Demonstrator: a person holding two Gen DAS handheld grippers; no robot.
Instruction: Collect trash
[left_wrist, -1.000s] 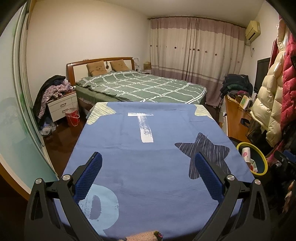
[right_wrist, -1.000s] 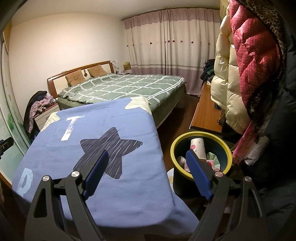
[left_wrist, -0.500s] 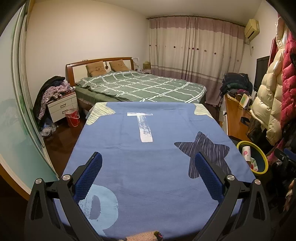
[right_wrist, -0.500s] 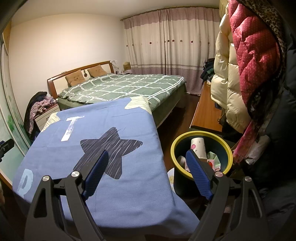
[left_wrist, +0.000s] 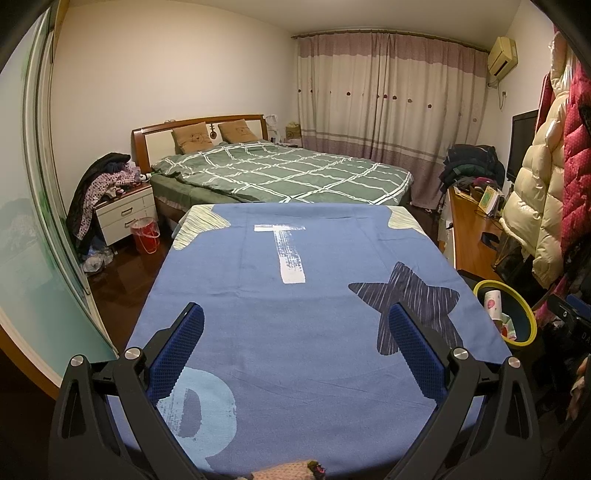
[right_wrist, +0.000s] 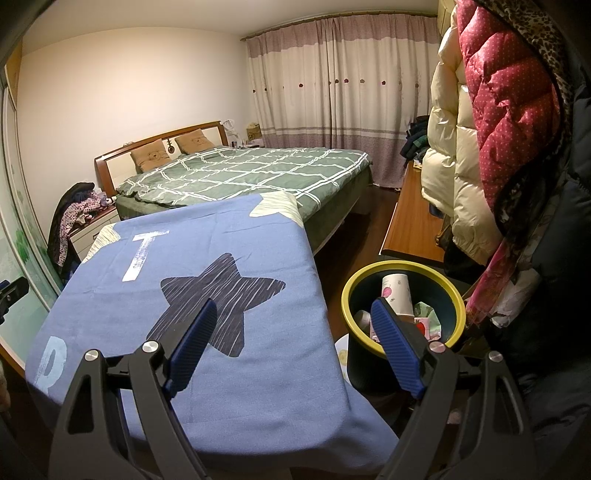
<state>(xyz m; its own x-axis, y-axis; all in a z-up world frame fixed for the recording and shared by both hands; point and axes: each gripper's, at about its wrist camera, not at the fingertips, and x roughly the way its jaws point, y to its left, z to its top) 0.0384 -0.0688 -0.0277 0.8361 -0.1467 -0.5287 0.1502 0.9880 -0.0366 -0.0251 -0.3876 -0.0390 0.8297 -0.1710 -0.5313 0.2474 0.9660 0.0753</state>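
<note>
Off to the left of both grippers, a nightstand (left_wrist: 125, 214) heaped with clothes and a red pail (left_wrist: 146, 234) stand well apart from the work. Ahead of the left gripper (left_wrist: 295, 347) lies a table under a blue cloth (left_wrist: 295, 295), and its fingers (left_wrist: 177, 349) stand wide apart with nothing between them; the cloth beneath looks bare of litter. Beyond the cloth sits a bed (left_wrist: 280, 173). Further right, the right gripper (right_wrist: 291, 345) is spread just as wide and empty, one finger over the dark star (right_wrist: 214, 295) and the other finger (right_wrist: 397, 349) over the near rim of the bin (right_wrist: 349, 295), which stands on the floor just beside the table's right edge. The trash, a paper cup (right_wrist: 397, 291) and some crumpled wrappers (right_wrist: 426, 321), is already inside the bin. My guess is the collecting is mostly done or nothing is left in reach. The risks from here: a finger dropping could catch the bin's rim and tip it, spilling what's inside, or snag the draped cloth and drag it. Coats (right_wrist: 498, 122) hang close on the right and could brush the gripper.
</note>
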